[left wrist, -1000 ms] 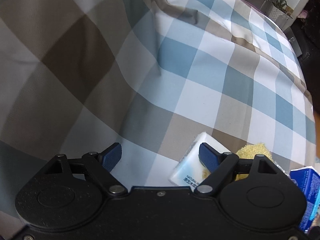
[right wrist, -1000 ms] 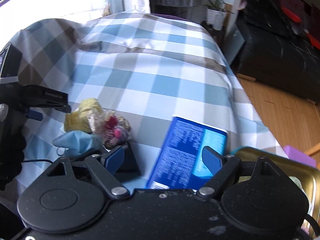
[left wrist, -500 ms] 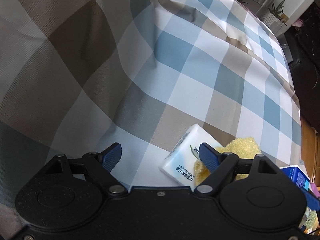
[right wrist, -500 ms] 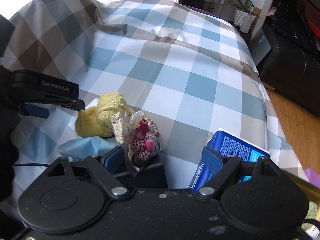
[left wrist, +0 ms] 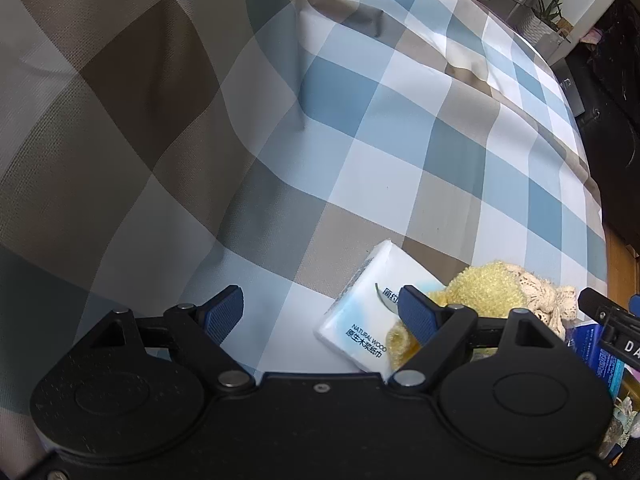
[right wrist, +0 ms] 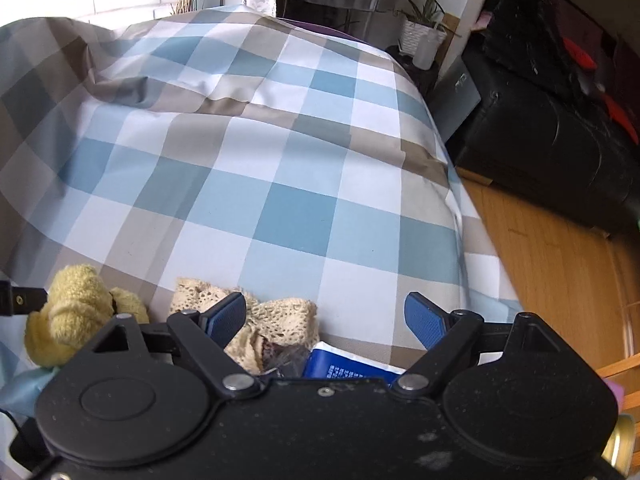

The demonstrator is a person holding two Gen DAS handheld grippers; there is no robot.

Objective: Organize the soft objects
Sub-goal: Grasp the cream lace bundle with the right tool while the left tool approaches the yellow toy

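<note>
Under my left claw (left wrist: 322, 314) a tissue pack (left wrist: 360, 316) lies on the checked cloth (left wrist: 360, 140), with the plush toy (left wrist: 484, 284) just to its right, partly over it. A lace piece (right wrist: 276, 318) sits right of the toy, and a printed box (right wrist: 340, 366) lies beside the lace, beneath my right claw (right wrist: 324, 318).

Left tool (left wrist: 322, 312): lower middle of the frame, blue pads standing apart, nothing between them.
Checked cloth (left wrist: 360, 128): fills most of the frame, creased at the upper middle.
Tissue pack (left wrist: 360, 312): white, lower right of centre, partly behind the right pad.
Yellow plush (left wrist: 484, 284): lower right, touching the tissue pack.
Lace piece (left wrist: 548, 300): on the plush's right.
Blue box (left wrist: 596, 344): right edge, partly hidden.
</note>
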